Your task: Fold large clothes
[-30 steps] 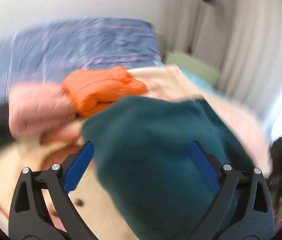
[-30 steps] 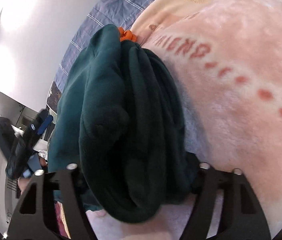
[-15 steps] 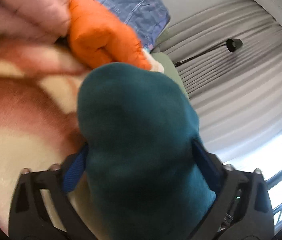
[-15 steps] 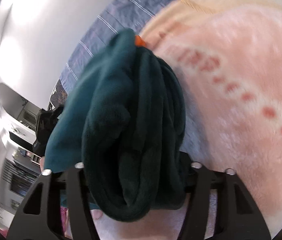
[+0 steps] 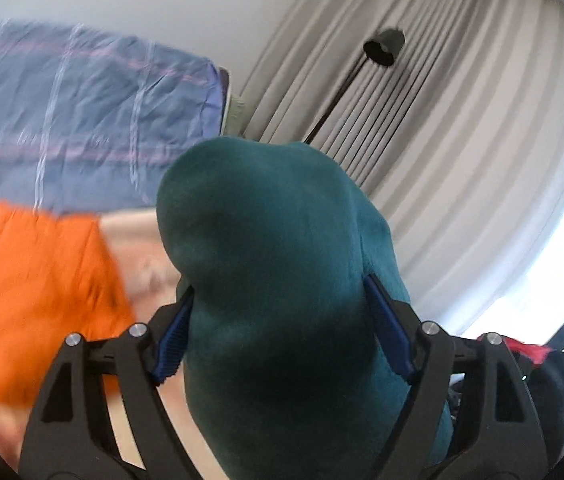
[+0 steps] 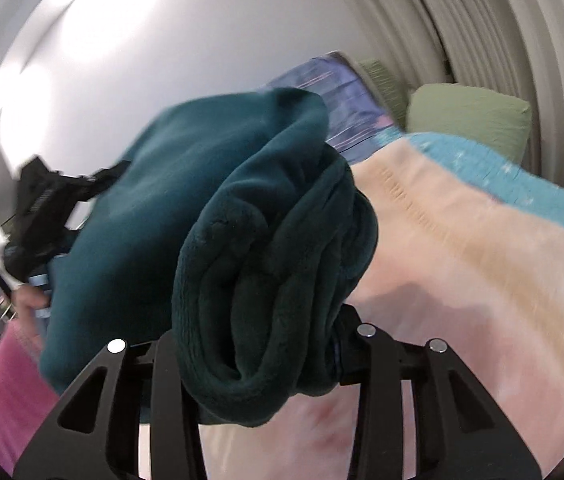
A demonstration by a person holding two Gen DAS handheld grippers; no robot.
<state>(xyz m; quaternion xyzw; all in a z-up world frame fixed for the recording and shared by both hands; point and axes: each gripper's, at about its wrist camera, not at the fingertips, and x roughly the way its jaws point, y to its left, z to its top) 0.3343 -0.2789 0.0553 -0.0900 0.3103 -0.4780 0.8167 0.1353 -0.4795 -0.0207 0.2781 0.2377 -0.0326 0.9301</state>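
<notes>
No words, labels, brand marks or numbers can be read in either view. Both are blurred.
</notes>
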